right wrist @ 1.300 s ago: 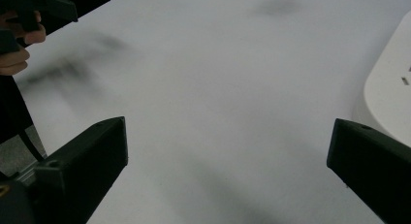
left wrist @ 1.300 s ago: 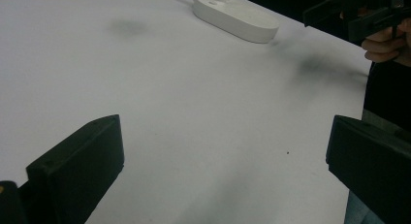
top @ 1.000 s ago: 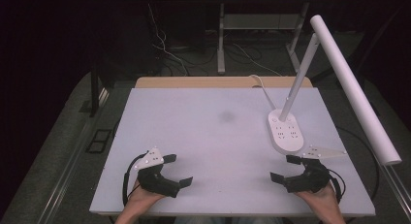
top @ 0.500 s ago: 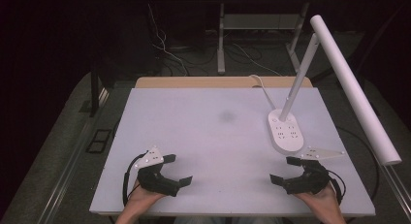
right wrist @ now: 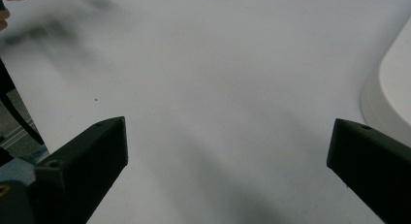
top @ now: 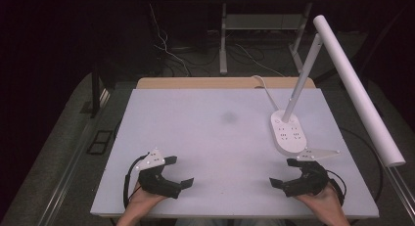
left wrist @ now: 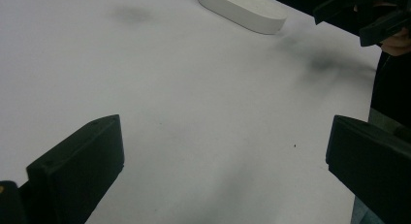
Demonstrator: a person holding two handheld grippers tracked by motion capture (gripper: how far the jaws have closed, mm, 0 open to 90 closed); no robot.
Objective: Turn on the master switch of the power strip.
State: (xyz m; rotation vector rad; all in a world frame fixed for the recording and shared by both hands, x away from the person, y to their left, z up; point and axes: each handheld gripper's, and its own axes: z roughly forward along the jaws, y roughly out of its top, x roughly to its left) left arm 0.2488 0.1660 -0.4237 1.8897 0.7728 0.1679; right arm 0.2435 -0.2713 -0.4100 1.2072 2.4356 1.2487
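L gripper [top: 178,172] low at near-left edge of white surface [top: 205,133], jaws wide apart, nothing between. R gripper [top: 288,172] at near-right edge, jaws likewise spread, empty. Lamp base [top: 288,133] sits just beyond R gripper, not touching. Lamp arm tilts up to the right. Grippers well apart.

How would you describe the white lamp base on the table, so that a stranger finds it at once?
Start at the white table and go to its right side. There, just beyond the right gripper, lies the lamp base: a flat white oval. A slanted white pole rises from it, which nothing else on the table has.
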